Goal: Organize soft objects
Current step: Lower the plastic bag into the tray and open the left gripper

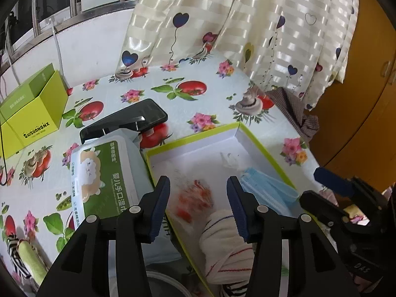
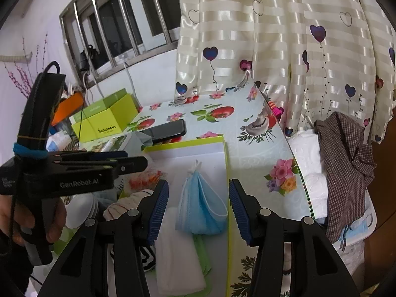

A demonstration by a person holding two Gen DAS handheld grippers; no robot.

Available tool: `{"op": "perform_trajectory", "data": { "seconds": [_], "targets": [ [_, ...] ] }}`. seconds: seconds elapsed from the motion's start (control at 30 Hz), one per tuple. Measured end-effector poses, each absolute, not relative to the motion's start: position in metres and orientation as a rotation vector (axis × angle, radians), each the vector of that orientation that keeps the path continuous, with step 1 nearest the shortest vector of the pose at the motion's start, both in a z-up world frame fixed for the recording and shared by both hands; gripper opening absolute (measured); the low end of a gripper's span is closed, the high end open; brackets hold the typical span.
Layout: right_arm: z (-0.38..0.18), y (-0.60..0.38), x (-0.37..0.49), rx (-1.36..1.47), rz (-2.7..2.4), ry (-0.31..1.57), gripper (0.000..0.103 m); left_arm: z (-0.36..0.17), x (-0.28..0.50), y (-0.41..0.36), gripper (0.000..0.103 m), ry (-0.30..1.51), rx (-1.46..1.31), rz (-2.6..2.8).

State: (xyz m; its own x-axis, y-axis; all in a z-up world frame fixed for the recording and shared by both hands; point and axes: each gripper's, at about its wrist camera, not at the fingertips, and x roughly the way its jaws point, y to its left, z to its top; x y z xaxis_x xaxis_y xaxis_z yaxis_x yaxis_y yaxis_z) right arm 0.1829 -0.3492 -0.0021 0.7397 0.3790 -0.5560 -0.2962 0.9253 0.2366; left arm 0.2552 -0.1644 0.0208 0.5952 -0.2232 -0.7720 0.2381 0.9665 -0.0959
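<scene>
A shallow white box with a lime rim (image 1: pixel 262 146) (image 2: pixel 226 163) lies on the table. Inside it are a blue face mask (image 1: pixel 269 190) (image 2: pixel 203 205), a clear bag with red bits (image 1: pixel 198 195) (image 2: pixel 143 179), a striped white sock (image 1: pixel 227 245) (image 2: pixel 121 205) and a white cloth over a green one (image 2: pixel 178 257). My left gripper (image 1: pixel 198 208) is open and empty above the bag and sock; it also shows in the right wrist view (image 2: pixel 128 160). My right gripper (image 2: pixel 198 210) is open and empty, astride the mask.
A wet-wipes pack (image 1: pixel 106 180), a black phone (image 1: pixel 128 118) and a lime box (image 1: pixel 32 113) lie on the flowered tablecloth. A zebra-striped sock with a green roll (image 1: pixel 22 257) lies at the left. A curtain (image 2: pixel 272 37) hangs behind; a checked cloth (image 2: pixel 346 168) lies off the table's right edge.
</scene>
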Motion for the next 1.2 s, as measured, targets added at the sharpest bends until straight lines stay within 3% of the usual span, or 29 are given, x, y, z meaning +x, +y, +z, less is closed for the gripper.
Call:
{"op": "perform_trajectory", "data": {
  "seconds": [0.4,0.57,1.2],
  "targets": [
    [0.004,-0.345,0.176,0.117,0.364,0.638,0.05,0.049,0.213,-0.146,0.049,0.827,-0.005,-0.295],
    [0.015,-0.331,0.156,0.088,0.383,0.629,0.056,0.059,0.188,-0.138,0.049,0.798,-0.006,-0.294],
    [0.046,-0.264,0.078,-0.048,0.462,0.629,0.059,0.064,0.097,-0.087,0.049,0.755,-0.059,-0.184]
  ]
}}
